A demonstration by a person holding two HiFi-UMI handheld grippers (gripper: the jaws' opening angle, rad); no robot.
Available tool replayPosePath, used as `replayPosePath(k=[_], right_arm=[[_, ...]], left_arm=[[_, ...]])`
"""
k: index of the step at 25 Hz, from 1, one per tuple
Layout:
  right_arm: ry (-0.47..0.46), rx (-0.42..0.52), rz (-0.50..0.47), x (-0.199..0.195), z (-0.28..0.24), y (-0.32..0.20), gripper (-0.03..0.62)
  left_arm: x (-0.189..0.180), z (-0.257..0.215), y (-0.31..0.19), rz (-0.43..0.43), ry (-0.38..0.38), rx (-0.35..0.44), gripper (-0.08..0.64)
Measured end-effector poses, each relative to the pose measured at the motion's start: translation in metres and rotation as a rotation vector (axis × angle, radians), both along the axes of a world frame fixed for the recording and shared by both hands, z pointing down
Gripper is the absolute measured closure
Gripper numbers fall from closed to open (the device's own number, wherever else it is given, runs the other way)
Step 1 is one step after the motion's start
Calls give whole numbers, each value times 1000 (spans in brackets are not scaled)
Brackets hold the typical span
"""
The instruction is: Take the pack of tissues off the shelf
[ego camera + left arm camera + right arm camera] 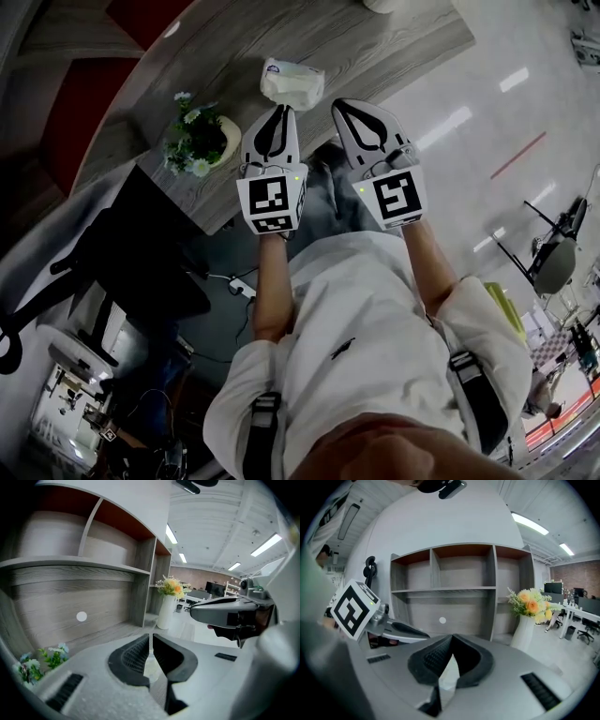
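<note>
Your left gripper (280, 109) and right gripper (340, 102) both have their jaws pressed together on nothing. The pack of tissues (292, 82) lies top centre on the grey wood-grain surface (394, 37), just beyond the left gripper's tips. A flower pot (199, 139) sits centre-left, and glossy pale floor (487, 103) fills the right.

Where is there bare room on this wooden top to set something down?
Bare wood lies right of the pack of tissues, out to the wooden top's corner, and behind the pack. It is tight between the pack and the flower pot, where the left hand-held gripper points.
</note>
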State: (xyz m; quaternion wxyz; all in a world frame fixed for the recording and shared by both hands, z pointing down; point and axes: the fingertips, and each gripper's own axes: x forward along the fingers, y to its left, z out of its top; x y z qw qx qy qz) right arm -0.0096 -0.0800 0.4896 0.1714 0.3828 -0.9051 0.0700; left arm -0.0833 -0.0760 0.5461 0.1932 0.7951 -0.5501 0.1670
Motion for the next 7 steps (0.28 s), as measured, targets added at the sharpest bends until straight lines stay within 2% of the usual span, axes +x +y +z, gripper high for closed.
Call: replayPosePath(k=[7], right_arm=[[7, 16, -14, -5, -15, 18, 567]], left_arm=[[-4, -18, 18, 0, -3, 19, 528]])
